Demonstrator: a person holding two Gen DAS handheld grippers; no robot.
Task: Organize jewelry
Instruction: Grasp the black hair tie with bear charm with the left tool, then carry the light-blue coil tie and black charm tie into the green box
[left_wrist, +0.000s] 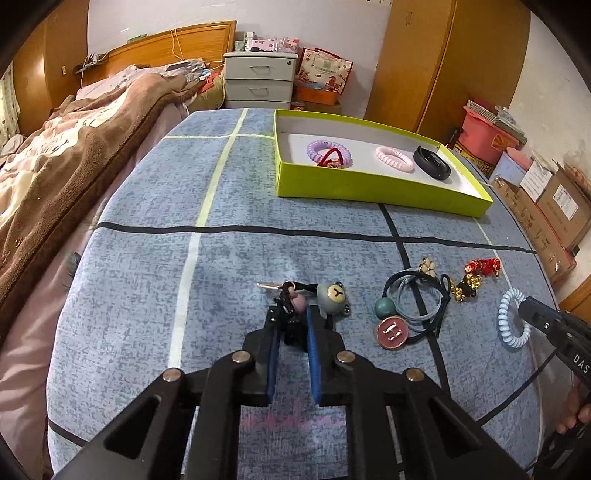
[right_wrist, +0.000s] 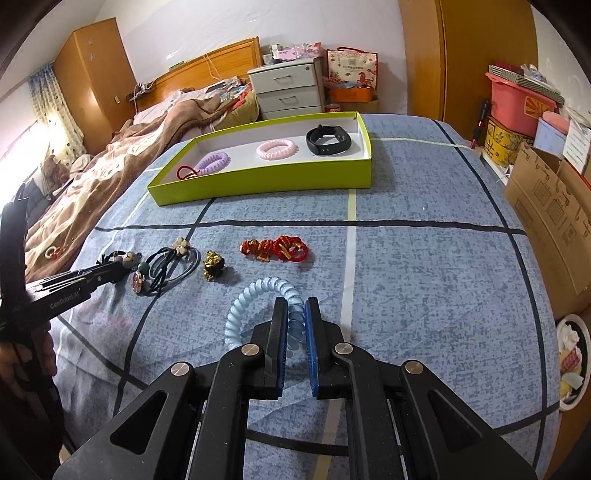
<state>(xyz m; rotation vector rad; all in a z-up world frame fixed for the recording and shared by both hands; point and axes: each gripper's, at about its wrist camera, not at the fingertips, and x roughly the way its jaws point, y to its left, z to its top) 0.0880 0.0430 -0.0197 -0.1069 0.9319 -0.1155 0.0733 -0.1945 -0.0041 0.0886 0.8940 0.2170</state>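
Holding 4 pieces already, the box (right_wrist: 266, 184) awaits the rest on the bench (right_wrist: 424, 258): the left tool (left_wrist: 291, 314) is clamped on the bear tie (left_wrist: 330, 295), the right tool (right_wrist: 295, 306) on the blue coil (right_wrist: 258, 291), while several ties (right_wrist: 166, 266) and charms (right_wrist: 275, 248) lie loose.

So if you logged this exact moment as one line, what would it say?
left hand-held gripper: closing around black bear-charm hair tie | right hand-held gripper: gripping light-blue spiral hair tie | green box: four items inside
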